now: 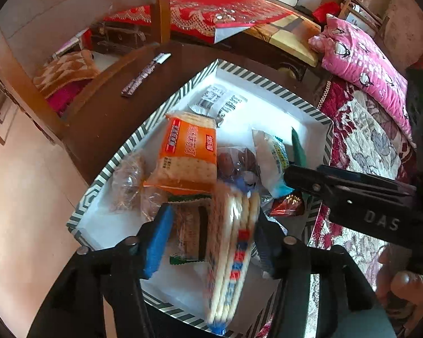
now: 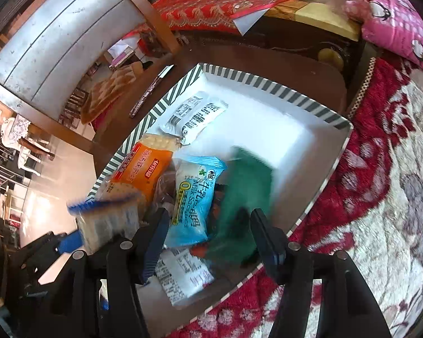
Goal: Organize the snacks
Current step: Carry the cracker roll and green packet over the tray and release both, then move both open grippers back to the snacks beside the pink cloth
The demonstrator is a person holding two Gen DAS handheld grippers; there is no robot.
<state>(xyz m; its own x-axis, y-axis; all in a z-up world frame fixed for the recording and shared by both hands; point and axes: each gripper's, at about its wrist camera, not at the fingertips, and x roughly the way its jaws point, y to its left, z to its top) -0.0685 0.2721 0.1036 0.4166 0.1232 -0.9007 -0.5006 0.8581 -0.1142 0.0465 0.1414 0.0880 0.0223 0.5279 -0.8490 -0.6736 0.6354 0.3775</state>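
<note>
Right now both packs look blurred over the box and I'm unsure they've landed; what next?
Probably lift both grippers clear. The cracker pack and green pack sit blurred between open jaws above the box, seemingly dropping in.

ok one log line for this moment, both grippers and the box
left gripper: open, blurred cracker pack between jaws | right gripper: open, blurred green packet between jaws | striped box: holds snacks

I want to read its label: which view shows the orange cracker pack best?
The left wrist view: the orange cracker pack lies face-up and sharp in the striped box. The right wrist view shows it smaller, angled, partly covered.
</note>
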